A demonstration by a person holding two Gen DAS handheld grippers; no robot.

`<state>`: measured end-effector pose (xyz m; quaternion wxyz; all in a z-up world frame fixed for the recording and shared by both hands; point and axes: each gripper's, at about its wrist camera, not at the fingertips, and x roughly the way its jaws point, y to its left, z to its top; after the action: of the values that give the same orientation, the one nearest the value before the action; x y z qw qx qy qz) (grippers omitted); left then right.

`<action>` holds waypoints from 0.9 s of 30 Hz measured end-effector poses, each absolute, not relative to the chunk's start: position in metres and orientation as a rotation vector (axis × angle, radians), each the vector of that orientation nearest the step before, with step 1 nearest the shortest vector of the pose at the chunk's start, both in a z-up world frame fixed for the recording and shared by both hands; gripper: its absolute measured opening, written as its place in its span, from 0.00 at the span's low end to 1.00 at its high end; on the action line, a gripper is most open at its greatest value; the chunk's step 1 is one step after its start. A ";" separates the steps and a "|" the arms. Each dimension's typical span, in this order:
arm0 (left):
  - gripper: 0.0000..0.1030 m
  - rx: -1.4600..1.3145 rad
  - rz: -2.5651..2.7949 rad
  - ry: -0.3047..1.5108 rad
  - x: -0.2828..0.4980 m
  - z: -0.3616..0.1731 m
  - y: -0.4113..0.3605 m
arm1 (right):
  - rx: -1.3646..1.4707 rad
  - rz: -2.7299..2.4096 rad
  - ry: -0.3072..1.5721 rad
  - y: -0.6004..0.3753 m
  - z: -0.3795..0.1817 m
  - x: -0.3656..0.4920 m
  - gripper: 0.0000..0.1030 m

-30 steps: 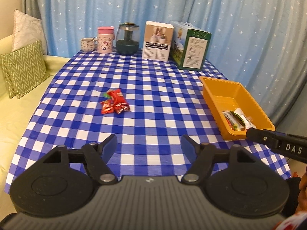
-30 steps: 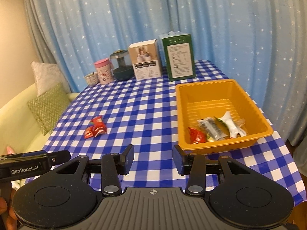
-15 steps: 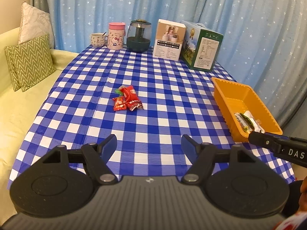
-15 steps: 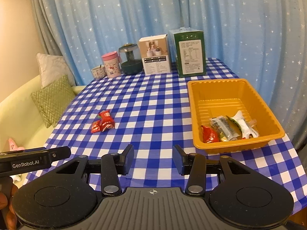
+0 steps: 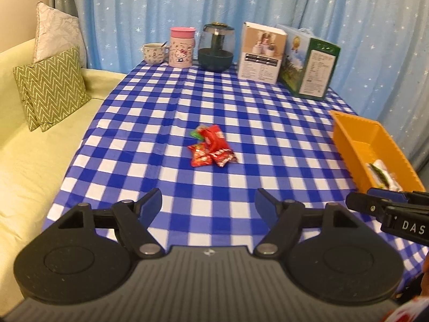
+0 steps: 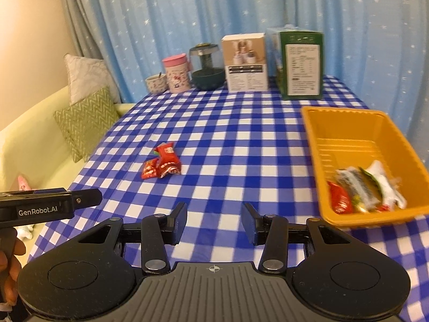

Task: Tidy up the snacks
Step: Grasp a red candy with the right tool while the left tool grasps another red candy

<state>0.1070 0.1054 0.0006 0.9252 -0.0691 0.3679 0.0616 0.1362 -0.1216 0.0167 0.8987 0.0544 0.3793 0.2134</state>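
A small pile of red snack packets (image 5: pixel 211 147) lies on the blue checked tablecloth near the table's middle; it also shows in the right wrist view (image 6: pixel 163 165). An orange tray (image 6: pixel 316 145) at the right holds several snack packets (image 6: pixel 364 187); its wall shows in the left wrist view (image 5: pixel 346 145). My left gripper (image 5: pixel 208 204) is open and empty, above the near table edge, short of the red pile. My right gripper (image 6: pixel 214 221) is open and empty, left of the tray's near corner. Each gripper's side shows in the other's view.
At the table's far edge stand a cup (image 5: pixel 154 52), a pink tumbler (image 5: pixel 182 47), a dark glass jar (image 5: pixel 216 48), a white box (image 5: pixel 261 53) and a green box (image 5: pixel 311 65). A yellow-green sofa with cushions (image 5: pixel 51 86) lies left. Blue curtains hang behind.
Both grippers have turned and shifted left, so the red pile sits more central in both views and the tray has slid right. Both stay open and empty.
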 end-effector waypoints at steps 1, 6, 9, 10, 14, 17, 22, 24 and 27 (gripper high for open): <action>0.72 -0.139 0.131 0.758 0.112 -0.002 0.110 | 0.107 0.449 0.787 -0.116 0.014 0.141 0.44; 0.72 -0.131 0.152 0.775 0.138 -0.017 0.131 | 0.088 0.489 0.798 -0.090 -0.003 0.171 0.44; 0.72 -0.121 0.160 0.784 0.154 -0.028 0.141 | 0.079 0.507 0.808 -0.075 -0.015 0.189 0.44; 0.72 -0.120 0.162 0.786 0.160 -0.032 0.145 | 0.075 0.514 0.811 -0.070 -0.020 0.194 0.44; 0.72 -0.121 0.166 0.792 0.178 -0.044 0.157 | 0.063 0.542 0.819 -0.051 -0.035 0.215 0.44; 0.72 -0.123 0.169 0.794 0.189 -0.053 0.165 | 0.056 0.565 0.817 -0.038 -0.045 0.228 0.44; 0.72 -0.143 0.172 0.800 0.200 -0.064 0.175 | 0.050 0.595 0.807 -0.019 -0.055 0.244 0.44; 0.72 -0.151 0.174 0.801 0.203 -0.067 0.178 | 0.054 0.605 0.805 -0.014 -0.059 0.249 0.44; 0.72 -0.154 0.181 0.799 0.206 -0.069 0.182 | 0.051 0.619 0.798 -0.005 -0.064 0.255 0.44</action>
<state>0.2064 0.1820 -0.0690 0.9143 -0.0747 0.3882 0.0880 0.2554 -0.0050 -0.0641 0.8749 0.0244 0.3821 0.2967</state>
